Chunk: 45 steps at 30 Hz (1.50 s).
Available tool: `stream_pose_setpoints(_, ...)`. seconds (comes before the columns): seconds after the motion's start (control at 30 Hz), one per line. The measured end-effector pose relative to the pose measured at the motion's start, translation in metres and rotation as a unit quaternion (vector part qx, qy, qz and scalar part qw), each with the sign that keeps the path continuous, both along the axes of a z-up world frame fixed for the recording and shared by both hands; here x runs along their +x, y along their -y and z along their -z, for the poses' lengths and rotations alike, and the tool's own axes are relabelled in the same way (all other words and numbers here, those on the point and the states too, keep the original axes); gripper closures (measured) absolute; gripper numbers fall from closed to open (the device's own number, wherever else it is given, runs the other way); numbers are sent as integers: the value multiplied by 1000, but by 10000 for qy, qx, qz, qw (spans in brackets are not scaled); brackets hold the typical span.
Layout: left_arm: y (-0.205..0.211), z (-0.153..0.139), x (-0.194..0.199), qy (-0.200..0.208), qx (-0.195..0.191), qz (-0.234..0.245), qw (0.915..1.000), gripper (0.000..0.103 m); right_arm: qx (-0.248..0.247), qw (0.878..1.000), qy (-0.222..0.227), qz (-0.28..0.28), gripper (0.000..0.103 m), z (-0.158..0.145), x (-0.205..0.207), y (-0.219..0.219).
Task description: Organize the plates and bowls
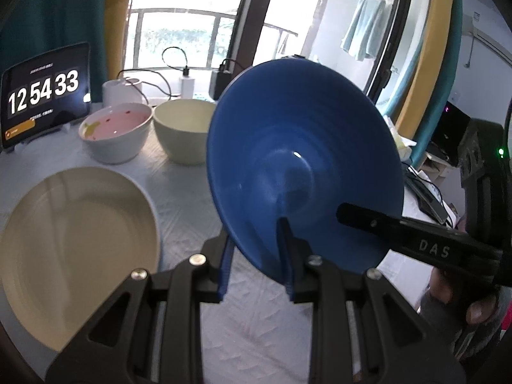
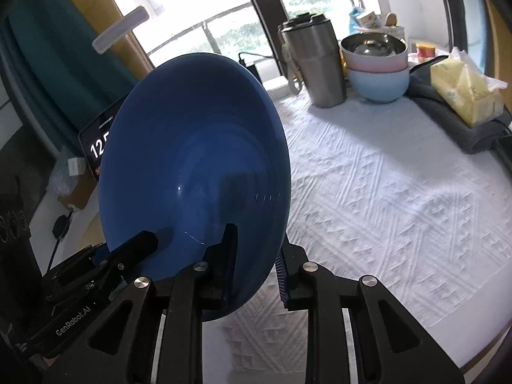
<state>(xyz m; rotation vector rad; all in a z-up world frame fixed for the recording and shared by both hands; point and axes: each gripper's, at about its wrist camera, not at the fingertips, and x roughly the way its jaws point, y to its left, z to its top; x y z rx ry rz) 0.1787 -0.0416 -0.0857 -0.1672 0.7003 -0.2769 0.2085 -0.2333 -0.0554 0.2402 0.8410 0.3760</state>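
The bench, under a white textured cloth, carries in the right wrist view a steel tumbler, a stack of bowls and a yellow tissue pack, while the left wrist view alone shows the cream plate, a pink-lined bowl, a cream bowl and a clock tablet. Raised above the cloth and tilted on edge, the blue plate is held at its lower rim by both tools. The left tool and the right tool each pinch that rim, one finger inside the plate and one behind it.
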Motion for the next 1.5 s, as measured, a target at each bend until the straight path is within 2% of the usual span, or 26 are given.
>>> stream_pose_setpoints(0.4, -14, 7, -10, -213, -138, -61, 9997, 76, -91, 9978, -581, -301, 76, 21, -1, -21)
stream_pose_setpoints(0.53, -15, 7, -11, -244, -160, -34, 9996, 76, -81, 9969, -689, -367, 67, 23, -1, -25)
stream_pose_setpoints(0.67, -16, 6, -10, -263, -187, -26, 9995, 76, -133, 9962, -757, -404, 65, 25, 0, -29)
stream_pose_setpoints(1.03, -21, 6, -10, -286, -203, -98, 9993, 75, -85, 9979, -588, -258, 58, 11, -1, -16)
stream_pose_setpoints(1.5, -31, 2, -9, -255, -182, -284, 9991, 73, -118, 9989, -440, -84, 57, 4, 1, -5)
